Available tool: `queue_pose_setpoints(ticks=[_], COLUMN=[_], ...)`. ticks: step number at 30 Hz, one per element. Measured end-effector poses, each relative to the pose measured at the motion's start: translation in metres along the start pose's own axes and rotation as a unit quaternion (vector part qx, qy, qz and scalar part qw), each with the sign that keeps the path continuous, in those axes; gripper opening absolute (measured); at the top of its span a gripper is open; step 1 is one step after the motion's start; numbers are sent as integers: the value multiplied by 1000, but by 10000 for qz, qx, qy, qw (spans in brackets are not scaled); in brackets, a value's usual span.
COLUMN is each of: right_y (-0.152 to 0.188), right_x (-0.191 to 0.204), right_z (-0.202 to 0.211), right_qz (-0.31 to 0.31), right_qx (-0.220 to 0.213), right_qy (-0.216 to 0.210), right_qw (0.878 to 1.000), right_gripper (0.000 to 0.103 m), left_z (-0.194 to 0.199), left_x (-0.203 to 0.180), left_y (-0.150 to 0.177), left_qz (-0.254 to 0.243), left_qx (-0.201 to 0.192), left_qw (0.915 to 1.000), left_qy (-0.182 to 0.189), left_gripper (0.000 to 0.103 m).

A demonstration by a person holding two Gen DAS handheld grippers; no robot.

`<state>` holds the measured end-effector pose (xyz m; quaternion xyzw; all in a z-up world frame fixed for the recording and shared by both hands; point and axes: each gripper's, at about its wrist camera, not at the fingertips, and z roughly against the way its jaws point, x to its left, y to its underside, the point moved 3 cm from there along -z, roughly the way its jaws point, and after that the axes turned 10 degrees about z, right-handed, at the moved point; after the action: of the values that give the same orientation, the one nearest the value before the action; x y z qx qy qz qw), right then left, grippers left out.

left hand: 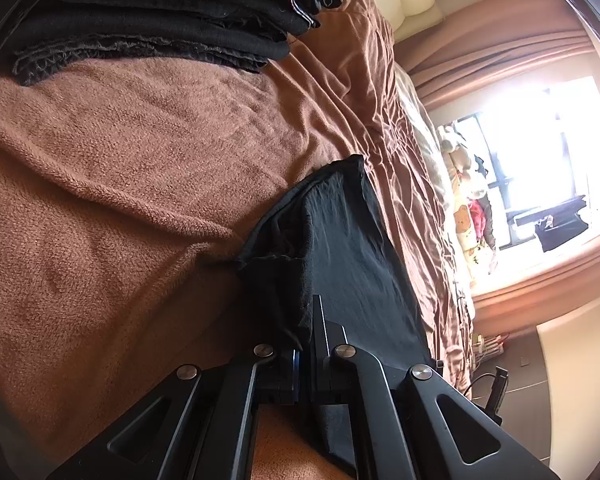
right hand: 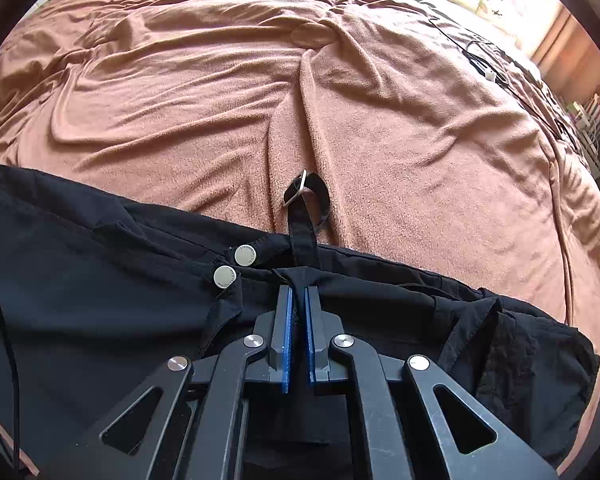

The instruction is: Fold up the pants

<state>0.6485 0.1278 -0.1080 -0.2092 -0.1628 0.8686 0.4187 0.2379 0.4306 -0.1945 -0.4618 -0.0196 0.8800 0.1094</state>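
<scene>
The black pants (right hand: 100, 304) lie across the lower half of the right wrist view on a brown fleece blanket (right hand: 380, 120) whose nap is fuzzy and deeply creased. The cloth is thin, matte and woven, with a waistband edge, two round silver snap buttons (right hand: 236, 266) left of centre, and a flat webbing strap (right hand: 302, 232) running up to a metal buckle (right hand: 294, 190) in the middle of the frame. The right gripper (right hand: 299, 292) has its blue-padded jaws pinched together on a fold of the waistband just below the strap's base; a thin ridge of cloth shows between the pads.

In the left wrist view the left gripper (left hand: 314, 320) is clamped tight at lower centre on an edge of the same black pants (left hand: 340, 232), which rise from it as a taut, lightly rippled sheet towards the middle of the frame. A stack of folded dark garments (left hand: 160, 12) with frayed, layered edges sits at the upper left on the blanket. A bright window (left hand: 540, 152) with pink curtains fills the right side, with soft toys (left hand: 468, 200) in front of it.
</scene>
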Motion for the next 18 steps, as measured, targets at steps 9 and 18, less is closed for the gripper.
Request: queue_pose_setpoints(ticks=[9,18], right_y=[-8,-9], right_x=[-9,-3], right_z=[2,-6], right_qz=[-271,-199], right_qx=[-232,-242], right_qy=[-49,-48], right_qw=[9994,9995], right_gripper=[2,6], left_z=[-5,3], left_x=[-2,-5], left_y=[-2,-8], left_qz=[-9,5], left_qx=[-43,-109], left_qw=[10000,9998], left_qy=[-34,153], left_gripper=[2,2])
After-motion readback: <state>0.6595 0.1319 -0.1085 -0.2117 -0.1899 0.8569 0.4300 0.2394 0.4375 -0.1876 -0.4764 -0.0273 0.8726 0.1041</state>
